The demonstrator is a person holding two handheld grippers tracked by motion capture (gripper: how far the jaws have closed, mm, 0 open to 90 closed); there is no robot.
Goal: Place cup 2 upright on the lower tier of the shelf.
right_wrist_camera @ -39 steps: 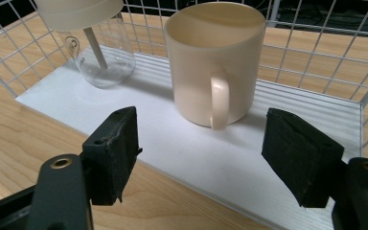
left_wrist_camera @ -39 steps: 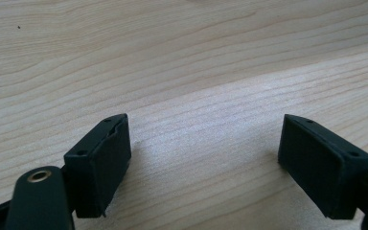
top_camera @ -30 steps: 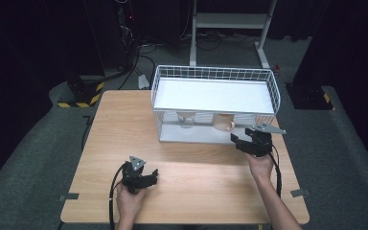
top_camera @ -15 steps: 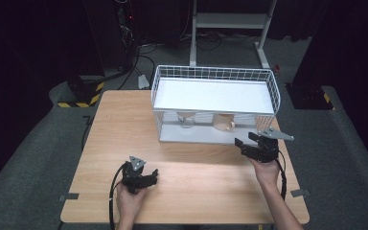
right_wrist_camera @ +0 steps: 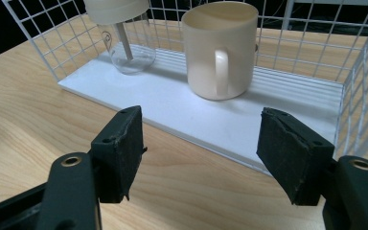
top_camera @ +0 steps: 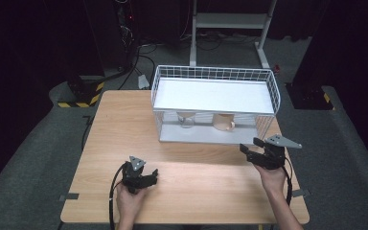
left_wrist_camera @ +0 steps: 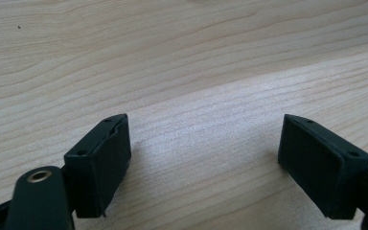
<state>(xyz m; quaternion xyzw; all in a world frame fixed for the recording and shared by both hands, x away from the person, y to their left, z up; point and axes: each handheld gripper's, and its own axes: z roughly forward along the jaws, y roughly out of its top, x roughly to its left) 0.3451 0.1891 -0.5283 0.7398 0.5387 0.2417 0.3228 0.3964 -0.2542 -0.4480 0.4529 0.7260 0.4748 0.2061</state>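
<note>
The cream mug [right_wrist_camera: 219, 50] stands upright on the lower shelf of the wire rack [top_camera: 214, 96], beside a glass cup [right_wrist_camera: 124, 45]. The right tongs [right_wrist_camera: 201, 143] gape empty just before it, jaws lately narrowing, so the grasp looks undone; the left tongs [top_camera: 141, 179] rest wide on the counter [top_camera: 120, 124]

Each hand carries a black two-jaw tool. The left gripper [top_camera: 149, 175] has a squat black body topped by a small grey three-cornered plate, with a black cable looping from it back along the forearm. The right gripper [top_camera: 251, 146] bears a larger grey triangular plate with dark holes near its corners, and its black cable trails down beside the wrist. Up close, the jaws are blocky matte black pads with small screw recesses; the right pair look worn along their edges. A brass-coloured ring sits in each rounded black arm. The forearms seem bare, no sleeve showing.
</note>
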